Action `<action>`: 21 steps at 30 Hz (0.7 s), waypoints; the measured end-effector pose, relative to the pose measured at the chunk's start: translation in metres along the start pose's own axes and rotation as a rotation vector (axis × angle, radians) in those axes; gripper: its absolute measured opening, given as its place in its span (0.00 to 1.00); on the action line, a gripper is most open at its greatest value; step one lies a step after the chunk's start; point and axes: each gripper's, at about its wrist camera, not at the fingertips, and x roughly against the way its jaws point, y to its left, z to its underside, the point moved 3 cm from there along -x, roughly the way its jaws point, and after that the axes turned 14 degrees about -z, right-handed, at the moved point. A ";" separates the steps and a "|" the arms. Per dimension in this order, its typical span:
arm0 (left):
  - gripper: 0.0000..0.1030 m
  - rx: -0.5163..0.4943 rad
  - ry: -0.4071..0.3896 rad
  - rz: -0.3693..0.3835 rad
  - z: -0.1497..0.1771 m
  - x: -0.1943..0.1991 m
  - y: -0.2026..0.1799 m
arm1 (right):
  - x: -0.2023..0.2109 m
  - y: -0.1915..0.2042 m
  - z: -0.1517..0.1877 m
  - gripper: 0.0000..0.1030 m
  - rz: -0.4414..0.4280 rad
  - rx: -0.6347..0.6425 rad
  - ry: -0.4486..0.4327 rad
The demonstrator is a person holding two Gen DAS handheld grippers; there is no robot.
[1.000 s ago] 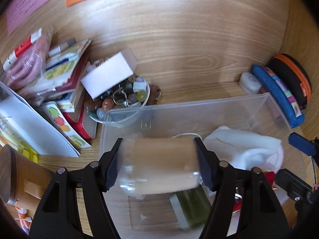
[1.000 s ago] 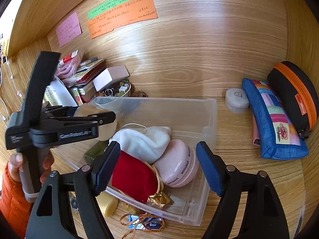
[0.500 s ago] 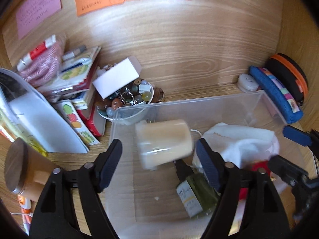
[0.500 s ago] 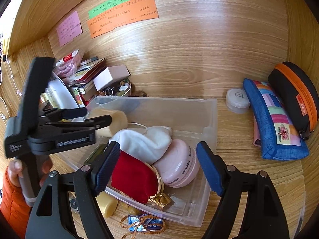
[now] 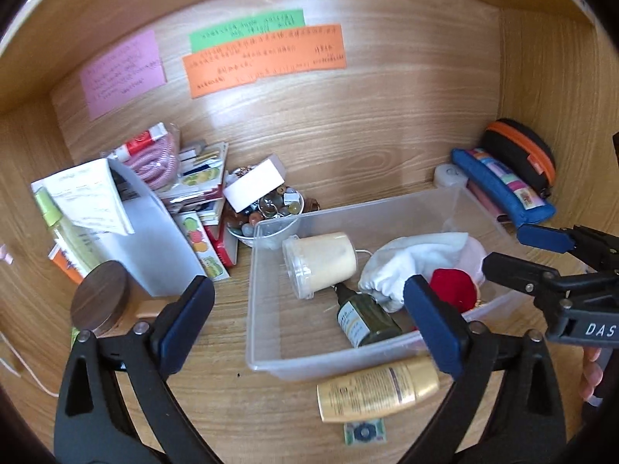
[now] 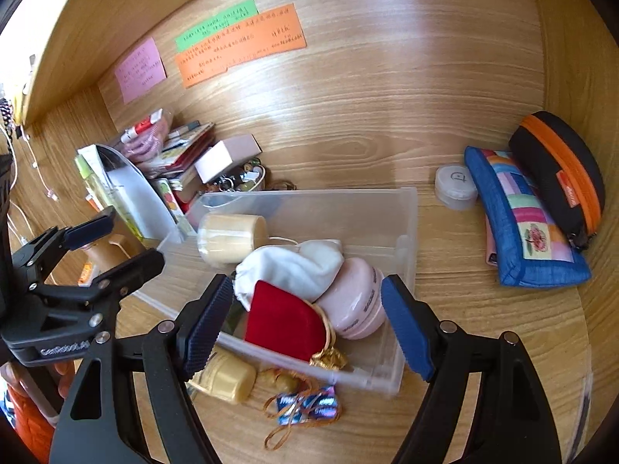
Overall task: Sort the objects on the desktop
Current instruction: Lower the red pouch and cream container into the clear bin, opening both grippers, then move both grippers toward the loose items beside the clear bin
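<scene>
**Cream jar lies in the clear bin, both tongs empty**

At the left, the left tongs (image 5: 309,317) gape wide with nothing between them, held above the bench (image 5: 232,406) near a wooden-lidded jar (image 5: 100,298). In the clear bin (image 5: 267,352), the cream jar (image 5: 319,263) lies on its side, touching a green dropper bottle (image 5: 365,321), beside a white pouch (image 5: 414,259) and a red pouch (image 6: 282,321). To the right, the right tongs (image 6: 305,324) also stand wide open and empty, over the bin's near edge.

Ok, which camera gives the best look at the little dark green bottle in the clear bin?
The left wrist view. There the green bottle lies in full sight on the floor of the clear bin, label up. In the right wrist view it is almost wholly hidden behind the right gripper's finger and the red pouch.
</scene>
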 end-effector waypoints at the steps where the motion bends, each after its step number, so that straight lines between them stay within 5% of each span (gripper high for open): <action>1: 0.97 0.008 -0.002 0.004 0.002 0.004 0.003 | 0.005 0.003 0.001 0.74 0.006 0.006 -0.008; 9: 0.97 0.030 0.036 0.021 0.034 0.017 0.016 | 0.044 0.016 0.019 0.79 0.068 0.054 -0.042; 21: 0.97 0.050 0.192 0.114 0.091 -0.014 0.013 | 0.032 -0.005 0.071 0.79 0.081 0.030 0.070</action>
